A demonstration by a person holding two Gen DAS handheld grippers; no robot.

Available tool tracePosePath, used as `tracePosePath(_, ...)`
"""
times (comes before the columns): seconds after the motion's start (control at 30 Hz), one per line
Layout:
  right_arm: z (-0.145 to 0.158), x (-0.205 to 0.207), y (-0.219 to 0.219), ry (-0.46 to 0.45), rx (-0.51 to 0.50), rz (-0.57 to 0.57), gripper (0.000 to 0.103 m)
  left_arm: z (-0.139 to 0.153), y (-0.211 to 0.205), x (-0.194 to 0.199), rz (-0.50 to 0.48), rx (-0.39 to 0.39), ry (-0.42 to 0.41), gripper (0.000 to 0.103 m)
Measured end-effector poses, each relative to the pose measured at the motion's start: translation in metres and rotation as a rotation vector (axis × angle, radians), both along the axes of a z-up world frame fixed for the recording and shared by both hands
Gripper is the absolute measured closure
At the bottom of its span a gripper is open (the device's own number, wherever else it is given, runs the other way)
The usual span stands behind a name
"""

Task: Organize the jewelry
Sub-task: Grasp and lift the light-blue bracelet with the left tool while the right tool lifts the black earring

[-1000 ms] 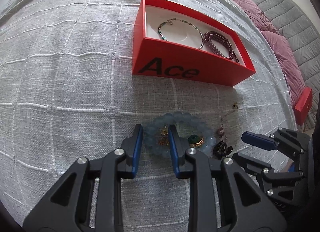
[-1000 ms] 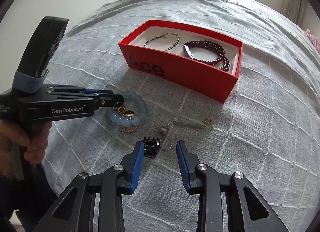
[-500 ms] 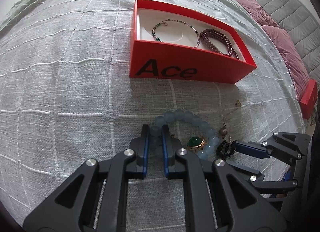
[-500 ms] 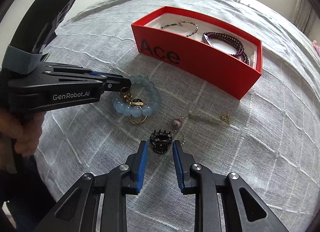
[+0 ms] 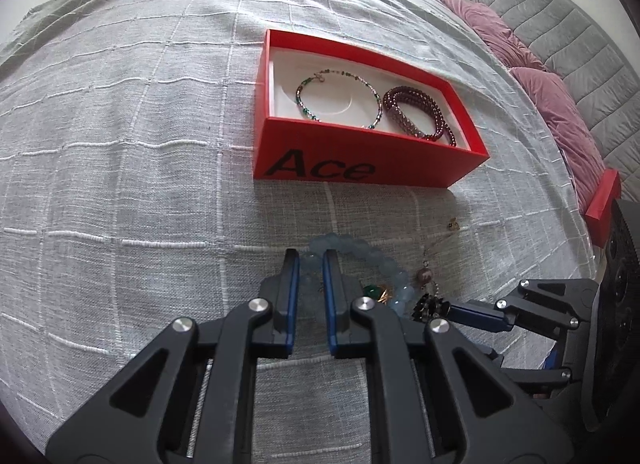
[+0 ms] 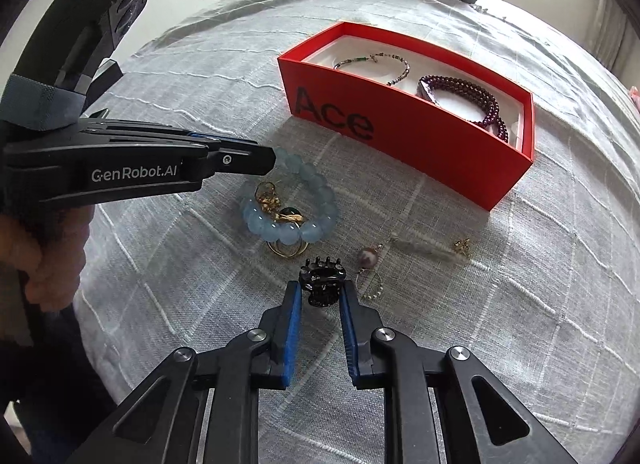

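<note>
while the left gripper (image 5: 311, 260) is clenched on the pale blue bead bracelet (image 6: 316, 199) low in the frame, below the red box (image 5: 360, 167), the right gripper (image 6: 320, 292) straddles the black hair claw (image 6: 323, 280), whether pinched i cannot tell. beads look smooth, rollable on stretchy cord, so take one strand; claw light, stiff, toothed, take it across its body. both tools reach in low and level.

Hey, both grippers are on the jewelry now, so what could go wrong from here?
1. The left gripper pinches the blue bead bracelet; the gold and green pieces lying across it may snag and drag along when it lifts.
2. The right gripper grips only the near end of the black hair claw, which could slip or twist out.
3. The pearl drop earring sits close by and may get bumped.
</note>
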State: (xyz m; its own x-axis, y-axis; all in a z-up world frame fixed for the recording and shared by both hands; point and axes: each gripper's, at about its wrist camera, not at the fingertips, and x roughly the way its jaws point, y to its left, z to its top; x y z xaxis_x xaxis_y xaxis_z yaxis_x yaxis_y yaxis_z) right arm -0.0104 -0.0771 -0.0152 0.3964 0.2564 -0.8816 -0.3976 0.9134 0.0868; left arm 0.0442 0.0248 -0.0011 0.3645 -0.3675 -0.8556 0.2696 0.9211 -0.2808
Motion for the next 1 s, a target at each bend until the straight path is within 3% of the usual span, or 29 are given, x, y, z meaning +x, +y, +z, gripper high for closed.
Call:
tracePosePath(0.3,0.009,-0.001,-0.009,-0.016,0.013,-0.041,0.084,0.021,0.003,-0.008,-0.036,-0.092,-0.066,0.090)
tracePosePath(0.47,0.012,-0.002,-0.011,-0.026,0.022,-0.048,0.084,0.028,0.009,-0.009,-0.058,-0.239,-0.040,0.090)
tracePosePath(1.0,0.025,-0.009,-0.021,-0.073,0.061,-0.069,0.084,0.053,-0.005,-0.021,-0.108,-0.330,-0.137,0.090)
